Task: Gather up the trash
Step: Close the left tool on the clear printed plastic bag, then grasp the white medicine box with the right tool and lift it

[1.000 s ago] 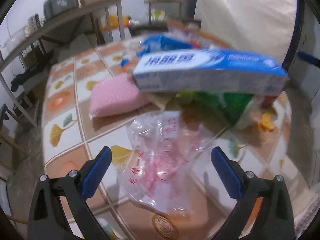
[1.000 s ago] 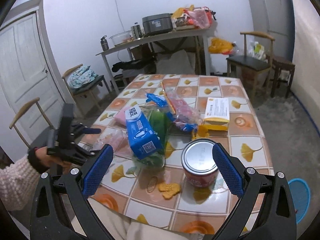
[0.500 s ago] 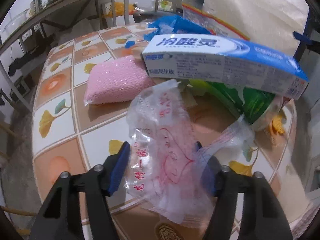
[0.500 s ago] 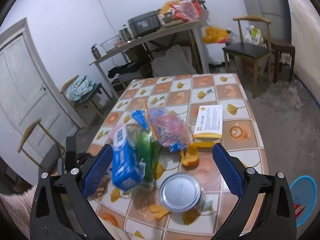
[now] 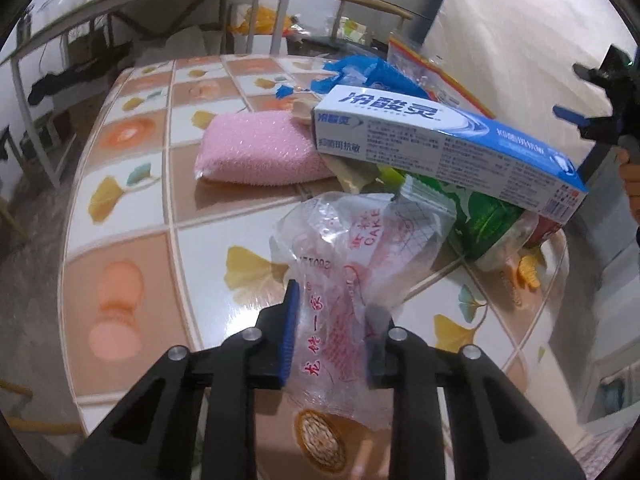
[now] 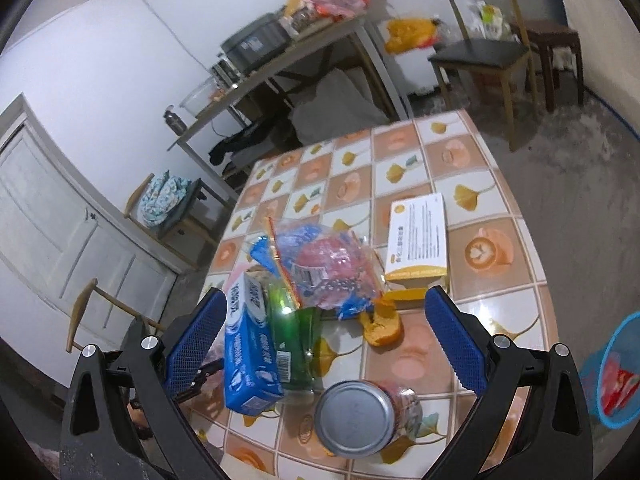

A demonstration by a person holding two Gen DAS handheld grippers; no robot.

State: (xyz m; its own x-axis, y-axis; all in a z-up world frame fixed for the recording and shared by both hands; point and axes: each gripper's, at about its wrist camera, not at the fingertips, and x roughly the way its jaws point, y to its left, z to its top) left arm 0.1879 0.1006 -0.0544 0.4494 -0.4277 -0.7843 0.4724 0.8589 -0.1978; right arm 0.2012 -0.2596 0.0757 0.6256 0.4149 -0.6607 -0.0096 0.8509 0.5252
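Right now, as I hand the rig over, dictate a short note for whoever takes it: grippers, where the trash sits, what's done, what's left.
Left gripper: jaws have just been closing, now pinching the clear plastic wrapper at the table's near edge.
Right gripper: open, empty, above the can.
Still on the table: toothpaste box, green packet, orange peel, yellow-and-white box.
Blue bin on the floor already holds something red.
Left: bin the wrapper, then the rest.

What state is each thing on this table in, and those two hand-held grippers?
Left hand-held gripper: closing, pads pressing a clear plastic bag.
Right hand-held gripper: open, empty.
Toothpaste box: closed, propped on other trash.
Tin can: upright, lid on.
Pink sponge: lying flat.
Yellow box: lying flat.
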